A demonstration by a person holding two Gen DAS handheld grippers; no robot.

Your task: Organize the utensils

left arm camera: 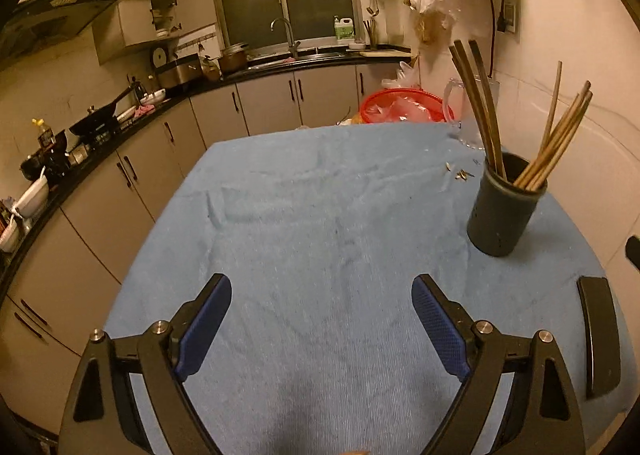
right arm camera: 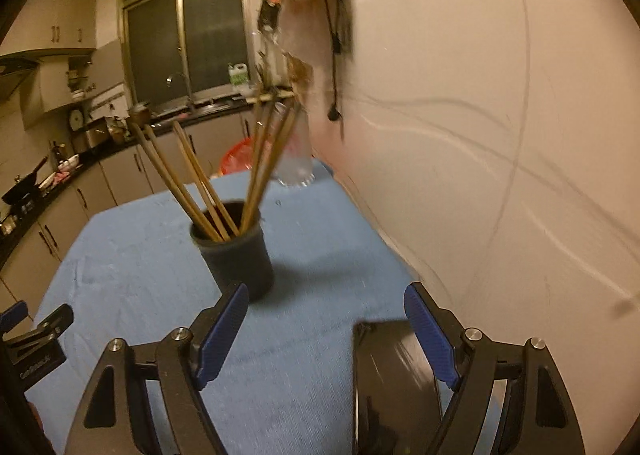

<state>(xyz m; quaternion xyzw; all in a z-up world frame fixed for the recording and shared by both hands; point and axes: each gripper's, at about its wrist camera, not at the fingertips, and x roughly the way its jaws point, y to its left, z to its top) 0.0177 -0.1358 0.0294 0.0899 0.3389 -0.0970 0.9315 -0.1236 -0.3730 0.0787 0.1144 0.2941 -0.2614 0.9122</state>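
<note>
Right wrist view: my right gripper (right arm camera: pixel 322 329) spread wide, empty; my left gripper (left arm camera: pixel 322 321) likewise. Chopsticks (right arm camera: pixel 200 183) already in holder (right arm camera: pixel 236 255), frame centre. Judgement: withdraw without nudging holder.

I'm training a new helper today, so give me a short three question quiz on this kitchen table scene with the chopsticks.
1. True or false: the chopsticks lie flat on the blue cloth.
2. What sits between the fingers of the left gripper? A. a chopstick, B. nothing but cloth, C. the holder.
3. Fill in: behind the dark holder, at the table's far edge, stands a clear ____.

Key:
1. False; they stand in the dark holder.
2. B; the left gripper is open over bare cloth, and the right gripper is open too.
3. Pitcher, beside the red basket.
</note>
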